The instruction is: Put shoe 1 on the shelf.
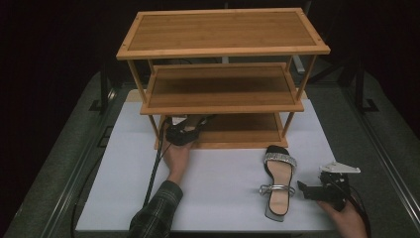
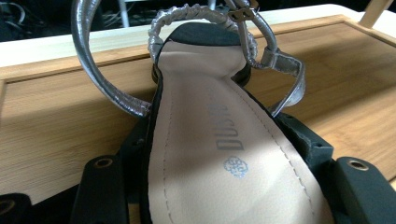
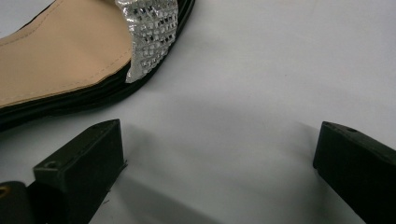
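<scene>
Pair of sandals being shelved, one in hand and one waiting.

Nearest, the right tool (image 1: 303,190) rests on the white counter (image 1: 223,173), jaws apart and empty, just right of the second sandal (image 1: 278,181), probably ready to take it next. Farther off at the left, the left tool (image 1: 182,135) is clamped on the first sandal (image 2: 210,135) across its sole, holding it over the bottom shelf (image 1: 237,130) of the bamboo rack (image 1: 223,47), seemingly to set it down there.

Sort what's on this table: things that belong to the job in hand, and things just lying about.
In the job:
sandal in the left gripper
left gripper
wooden rack
second sandal

Lying about:
right gripper, open, holding nothing
white mat
</scene>
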A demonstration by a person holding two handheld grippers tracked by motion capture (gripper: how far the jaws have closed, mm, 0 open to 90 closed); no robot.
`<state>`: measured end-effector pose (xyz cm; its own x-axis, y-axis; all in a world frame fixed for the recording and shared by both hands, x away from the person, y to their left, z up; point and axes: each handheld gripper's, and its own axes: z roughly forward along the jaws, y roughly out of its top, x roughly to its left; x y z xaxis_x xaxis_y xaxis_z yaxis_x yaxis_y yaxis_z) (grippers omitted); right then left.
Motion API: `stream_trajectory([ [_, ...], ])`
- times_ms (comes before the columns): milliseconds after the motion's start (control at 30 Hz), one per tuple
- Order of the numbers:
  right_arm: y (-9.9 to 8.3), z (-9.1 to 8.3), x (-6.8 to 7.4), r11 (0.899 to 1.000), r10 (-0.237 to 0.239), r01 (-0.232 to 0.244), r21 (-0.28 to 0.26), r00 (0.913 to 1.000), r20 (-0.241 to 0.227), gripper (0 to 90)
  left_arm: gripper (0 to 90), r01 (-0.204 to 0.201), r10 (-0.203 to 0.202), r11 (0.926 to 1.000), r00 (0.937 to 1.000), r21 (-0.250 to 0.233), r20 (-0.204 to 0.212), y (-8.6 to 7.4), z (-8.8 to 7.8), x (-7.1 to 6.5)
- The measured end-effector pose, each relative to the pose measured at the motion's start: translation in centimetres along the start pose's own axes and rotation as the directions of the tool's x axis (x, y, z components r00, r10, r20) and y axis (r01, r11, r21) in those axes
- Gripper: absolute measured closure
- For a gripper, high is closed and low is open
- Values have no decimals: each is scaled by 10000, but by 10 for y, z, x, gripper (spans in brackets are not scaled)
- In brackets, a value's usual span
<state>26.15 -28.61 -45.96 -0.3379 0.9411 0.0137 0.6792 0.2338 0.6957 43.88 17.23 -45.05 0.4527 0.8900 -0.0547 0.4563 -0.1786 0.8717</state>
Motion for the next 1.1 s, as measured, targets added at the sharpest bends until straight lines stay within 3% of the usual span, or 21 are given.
stream_trajectory([
  [267, 0, 0, 0, 10000, -3, 3, 2, 10000, 3, 11, 369, -168, 169, 9994, 9998, 297, -40, 1, 2, 0],
  [300, 0, 0, 0, 10000, -1, 1, -1, 10000, 4, 11, 356, -111, 106, 9995, 9998, 298, 184, 1, 2, 2],
  [433, 0, 0, 0, 10000, 0, 0, 0, 10000, 4, 11, 253, 181, -197, 9992, 9988, 363, 456, 0, 0, 6],
  [567, 0, 0, 0, 10000, -4, 4, 0, 10000, 5, 12, 244, -290, 270, 9990, 9980, 341, 571, -3, -10, 7],
  [633, 0, 0, 0, 10000, -1, 1, 2, 10000, 4, 11, 239, -38, 18, 9995, 9982, 318, 606, -5, -15, 4],
  [667, 0, 0, 0, 10000, -4, 4, -2, 10000, 5, 12, 228, -101, 84, 9996, 9979, 272, 639, -6, -19, 5],
  [767, 0, 0, 0, 10000, -6, 6, -4, 10000, 6, 12, 230, -625, 593, 9972, 9953, 406, 770, -10, -33, 7],
  [900, 0, 0, 0, 10000, -16, 16, -6, 10000, 7, 12, 265, -654, 615, 9972, 9932, 366, 993, -11, -46, 13],
  [933, 0, 0, 0, 10000, -9, 9, -3, 10000, 13, 12, 319, -686, 643, 9970, 9920, 371, 1084, -11, -49, 15],
  [1000, 0, 0, 0, 10000, -10, 10, -6, 10000, 16, 12, 366, -1005, 946, 9943, 9855, 357, 1405, -13, -57, 25],
  [1100, 0, 0, 0, 10000, -12, 12, -4, 10000, 7, 12, 430, -1189, 1121, 9923, 9813, 343, 1566, -14, -62, 30],
])
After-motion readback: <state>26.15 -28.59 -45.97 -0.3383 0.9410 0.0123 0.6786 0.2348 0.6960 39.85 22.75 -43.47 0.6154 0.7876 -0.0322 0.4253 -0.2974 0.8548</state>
